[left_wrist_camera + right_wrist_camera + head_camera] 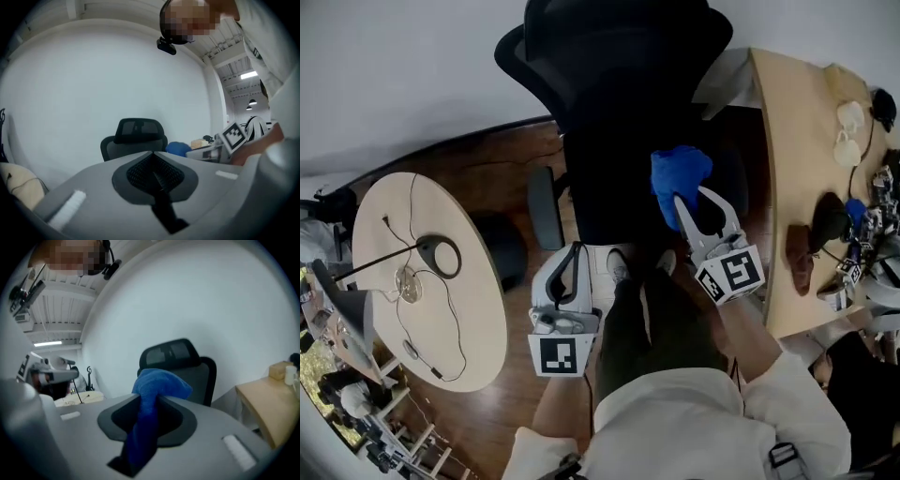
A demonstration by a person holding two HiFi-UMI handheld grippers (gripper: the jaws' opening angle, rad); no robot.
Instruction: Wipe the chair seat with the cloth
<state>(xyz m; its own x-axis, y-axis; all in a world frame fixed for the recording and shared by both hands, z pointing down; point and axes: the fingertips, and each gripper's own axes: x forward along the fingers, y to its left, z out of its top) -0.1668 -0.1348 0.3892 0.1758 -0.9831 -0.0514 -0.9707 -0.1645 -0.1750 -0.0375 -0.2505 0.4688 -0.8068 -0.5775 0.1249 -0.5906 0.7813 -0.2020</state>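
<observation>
Fingers of my right gripper (pixel 150 399) pinch the blue cloth (pixel 679 178), bunched above the right side of the black chair seat (pixel 605 197); contact I cannot confirm. My left gripper (pixel 152 153) hangs closed and empty beside my leg. Judging by this, nearly all the wiping is left.

I can read no text, brand or number here; the marker cubes (pixel 730 273) carry only black-and-white square patterns.

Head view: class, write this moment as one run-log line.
left gripper: shut, empty | right gripper: shut on cloth | cloth: over chair seat
</observation>
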